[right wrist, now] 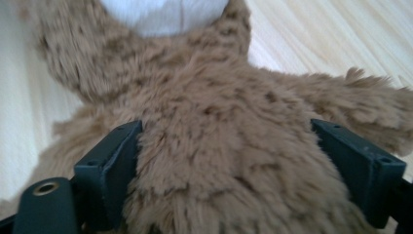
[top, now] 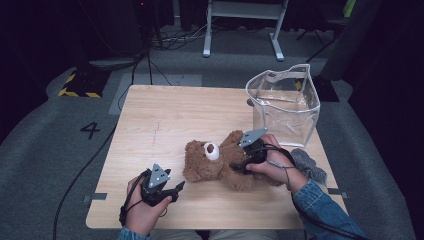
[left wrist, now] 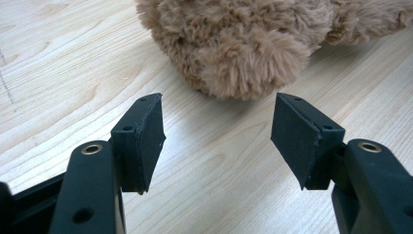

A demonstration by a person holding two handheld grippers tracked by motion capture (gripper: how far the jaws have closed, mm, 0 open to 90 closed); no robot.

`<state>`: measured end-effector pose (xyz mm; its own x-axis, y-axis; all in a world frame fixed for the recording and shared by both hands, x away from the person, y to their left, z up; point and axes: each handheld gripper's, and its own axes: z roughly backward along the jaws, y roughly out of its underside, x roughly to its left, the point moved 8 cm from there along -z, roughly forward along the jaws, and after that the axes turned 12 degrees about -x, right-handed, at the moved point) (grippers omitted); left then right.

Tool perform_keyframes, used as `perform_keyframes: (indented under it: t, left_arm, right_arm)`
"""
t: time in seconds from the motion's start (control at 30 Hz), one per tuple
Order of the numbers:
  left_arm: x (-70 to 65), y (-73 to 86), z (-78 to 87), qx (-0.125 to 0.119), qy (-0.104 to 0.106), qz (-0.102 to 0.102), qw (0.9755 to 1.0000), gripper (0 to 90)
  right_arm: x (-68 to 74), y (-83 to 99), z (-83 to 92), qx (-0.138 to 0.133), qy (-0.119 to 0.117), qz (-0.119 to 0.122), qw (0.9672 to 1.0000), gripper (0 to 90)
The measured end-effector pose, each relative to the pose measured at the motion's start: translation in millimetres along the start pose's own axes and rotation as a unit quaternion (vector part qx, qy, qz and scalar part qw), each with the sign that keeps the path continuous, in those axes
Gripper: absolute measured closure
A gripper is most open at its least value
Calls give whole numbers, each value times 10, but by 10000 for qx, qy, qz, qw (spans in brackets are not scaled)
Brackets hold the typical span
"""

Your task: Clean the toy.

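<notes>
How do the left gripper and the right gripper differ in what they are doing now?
The left gripper is empty over the table, short of the bear; the right gripper straddles the bear's body. The left jaws have bare wood between them; the right jaws have fur between them. Both are wide open.

a light wooden table (top: pixel 165 115) is set on grey carpet (top: pixel 45 165). a black "4" (top: pixel 90 130) is marked on the carpet to the table's left, and black-and-yellow hazard tape (top: pixel 77 86) is seen farther back. black cables (top: pixel 145 60) are trailed across the floor from the far side toward the table. a white frame (top: pixel 242 25) on two legs is placed beyond the table. the surroundings are kept dark; the table is lit from above. grey tape tabs (top: pixel 95 197) are stuck at the table's near corners.
</notes>
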<state>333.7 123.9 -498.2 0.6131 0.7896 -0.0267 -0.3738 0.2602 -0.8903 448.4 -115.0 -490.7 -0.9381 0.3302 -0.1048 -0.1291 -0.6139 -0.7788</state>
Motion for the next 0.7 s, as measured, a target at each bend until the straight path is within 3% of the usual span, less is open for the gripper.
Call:
perform_keyframes:
  t: [0.13, 0.27, 0.37, 0.4, 0.57, 0.67, 0.7]
  left_arm:
    - [-22, -1, -16, 7, 19, -15, 10000, 368]
    - [-17, -29, -37, -26, 56, -56, 10000, 368]
    - [-36, -54, -63, -60, 139, 27, 9999, 368]
    - [-18, -68, -68, -72, 122, -57, 9999, 368]
    - [9, -107, -130, -139, 168, -36, 9998, 368]
    - [-11, -138, -164, -152, 246, -49, 9996, 368]
    - [-24, -159, -186, -143, 257, -103, 9995, 369]
  right_arm:
    - [50, 43, 21, 339, 50, 78, 9994, 407]
    - [114, 12, 56, 307, 106, 47, 9995, 673]
    - [178, -52, 107, 74, 248, 53, 9997, 715]
    - [177, -74, 145, -73, 288, 118, 9995, 721]
    - [242, -220, 452, -763, 458, -435, 9951, 711]
    - [265, -221, 694, -909, 567, -673, 9920, 697]
    - [288, -190, 868, -978, 722, -742, 9898, 692]
